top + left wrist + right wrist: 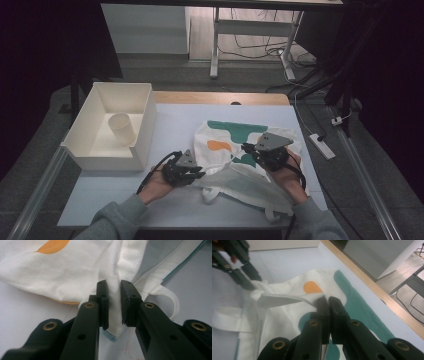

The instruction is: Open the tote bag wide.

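Observation:
A white cloth tote bag (226, 134) printed with green and orange shapes lies on the pale table mat (175, 120). At the bag's near left corner my left gripper (200, 175) is shut on a fold of the cloth. In the left gripper view the white fabric (62, 272) fills the gap between the pads (115, 306). My right gripper (248, 149) holds the bag's mouth hem, which is lifted slightly. The right gripper view has its jaws (328, 305) pinched on that stitched rim (284, 298), with the left gripper (242, 272) beyond it. Handle straps (215, 193) trail toward the front edge.
A white open bin (145, 125) stands at the back left of the table with a paper cup (122, 129) inside. The wooden table edge (220, 97) runs along the far side. On the floor to the right lies a power strip (321, 146).

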Available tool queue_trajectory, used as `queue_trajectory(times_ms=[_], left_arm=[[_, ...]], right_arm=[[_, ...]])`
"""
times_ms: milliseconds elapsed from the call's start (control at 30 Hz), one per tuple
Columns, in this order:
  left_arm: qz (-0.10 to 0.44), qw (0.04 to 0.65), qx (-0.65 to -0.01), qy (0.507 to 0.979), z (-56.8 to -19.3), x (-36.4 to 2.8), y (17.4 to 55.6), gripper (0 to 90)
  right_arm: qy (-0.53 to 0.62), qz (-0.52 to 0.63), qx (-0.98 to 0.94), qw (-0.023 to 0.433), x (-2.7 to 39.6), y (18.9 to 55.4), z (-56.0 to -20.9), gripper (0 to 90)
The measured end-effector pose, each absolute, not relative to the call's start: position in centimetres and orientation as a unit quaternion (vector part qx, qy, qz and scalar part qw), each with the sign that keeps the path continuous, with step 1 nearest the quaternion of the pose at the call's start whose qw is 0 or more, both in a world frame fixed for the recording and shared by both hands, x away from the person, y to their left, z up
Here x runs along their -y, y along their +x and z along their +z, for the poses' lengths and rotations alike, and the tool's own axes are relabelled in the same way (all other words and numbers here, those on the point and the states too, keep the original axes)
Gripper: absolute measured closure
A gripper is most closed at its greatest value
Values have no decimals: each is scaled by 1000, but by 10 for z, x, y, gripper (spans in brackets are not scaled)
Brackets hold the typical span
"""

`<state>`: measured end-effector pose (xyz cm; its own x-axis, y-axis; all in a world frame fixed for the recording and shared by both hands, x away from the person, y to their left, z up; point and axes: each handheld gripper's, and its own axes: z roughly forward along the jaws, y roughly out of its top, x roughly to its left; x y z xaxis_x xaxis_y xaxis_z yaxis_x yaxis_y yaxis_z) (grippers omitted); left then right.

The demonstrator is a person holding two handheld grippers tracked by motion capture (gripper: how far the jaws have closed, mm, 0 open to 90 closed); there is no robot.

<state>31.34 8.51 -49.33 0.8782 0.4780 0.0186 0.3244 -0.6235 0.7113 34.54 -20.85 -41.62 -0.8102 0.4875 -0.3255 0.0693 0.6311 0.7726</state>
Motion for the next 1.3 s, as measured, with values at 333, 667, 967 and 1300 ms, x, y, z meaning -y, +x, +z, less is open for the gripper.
queue_trajectory(times_ms=[333,667,967,1300], left_arm=[[100,374,-222,895,-494,-84,314,769],[100,369,-223,897,-495,-83,314,768],[96,361,-223,900,-498,-83,316,769],[93,361,-228,900,-500,-86,317,772]], right_arm=[[181,400,-860,262,212,356,-412,868],[218,382,-868,230,217,373,-430,862],[239,333,-898,162,213,392,-475,856],[262,351,-889,135,218,392,-475,534]])
